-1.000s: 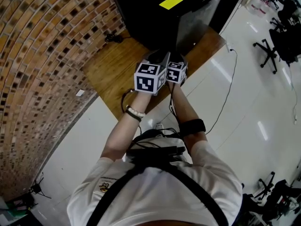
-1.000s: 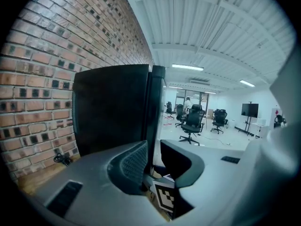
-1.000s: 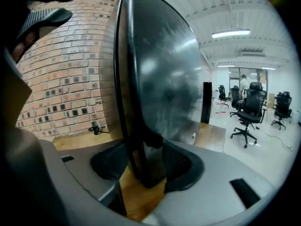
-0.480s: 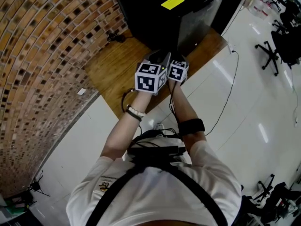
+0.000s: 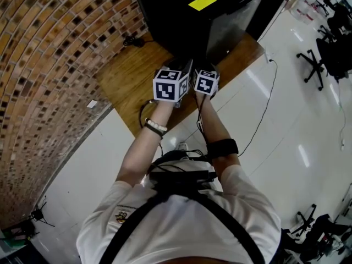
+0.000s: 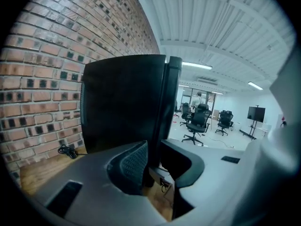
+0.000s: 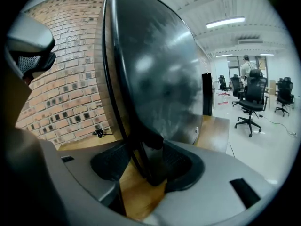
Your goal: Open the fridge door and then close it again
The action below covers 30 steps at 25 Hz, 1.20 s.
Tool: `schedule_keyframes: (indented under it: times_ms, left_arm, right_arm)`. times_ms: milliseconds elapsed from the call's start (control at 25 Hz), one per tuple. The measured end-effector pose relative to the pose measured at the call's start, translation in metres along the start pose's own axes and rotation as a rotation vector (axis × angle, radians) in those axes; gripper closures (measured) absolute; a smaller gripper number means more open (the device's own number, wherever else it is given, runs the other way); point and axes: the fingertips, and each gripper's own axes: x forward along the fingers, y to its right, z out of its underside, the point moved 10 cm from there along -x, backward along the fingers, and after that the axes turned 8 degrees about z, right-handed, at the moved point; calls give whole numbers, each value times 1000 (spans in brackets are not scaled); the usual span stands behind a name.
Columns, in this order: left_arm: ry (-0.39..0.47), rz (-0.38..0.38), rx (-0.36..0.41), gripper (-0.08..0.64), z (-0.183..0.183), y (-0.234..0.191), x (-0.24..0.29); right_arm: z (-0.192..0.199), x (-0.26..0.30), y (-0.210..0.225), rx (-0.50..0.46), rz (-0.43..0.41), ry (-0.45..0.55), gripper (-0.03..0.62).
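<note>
The black fridge [image 5: 181, 15] stands on a wooden platform [image 5: 132, 76] against the brick wall; a yellow sticker [image 5: 202, 2] lies on its top. Both grippers are side by side at its front left corner. In the right gripper view the glossy door [image 7: 160, 79] fills the middle. Its edge runs down between the jaws of my right gripper [image 7: 146, 164], close to the right pad [image 7: 181, 161], with wood showing beside the left pad. My left gripper [image 6: 155, 161] has its jaws partly apart, facing the seam between the fridge's side [image 6: 122, 102] and the door, and nothing is clearly gripped.
A brick wall [image 5: 49, 65] runs along the left. A coiled cable [image 5: 131, 40] lies on the platform behind the fridge. Cables trail over the glossy white floor [image 5: 286, 120]. Office chairs [image 5: 324, 48] stand at the far right, and a person is far off among them.
My left gripper has shifted a little to the left and toward the fridge. The right gripper and the fridge door have stayed where they were.
</note>
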Motion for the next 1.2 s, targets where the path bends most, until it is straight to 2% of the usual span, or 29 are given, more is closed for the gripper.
schedule_keyframes:
  times_ms: [360, 520, 640, 920, 1200]
  left_arm:
    - [-51, -40, -21, 471, 20, -13, -9]
    - [-61, -43, -13, 471, 24, -12, -14]
    - [-68, -37, -5, 471, 27, -11, -13]
    - [-77, -1, -20, 471, 31, 15, -2]
    - [-93, 49, -43, 471, 43, 50, 21]
  right_arm:
    - [3, 2, 8, -6, -20, 17, 354]
    - [10, -13, 23, 31, -19, 41, 356]
    - [16, -22, 33, -1, -28, 46, 365]
    - [25, -50, 65, -44, -4, 60, 381]
    - [34, -85, 127, -80, 34, 57, 416]
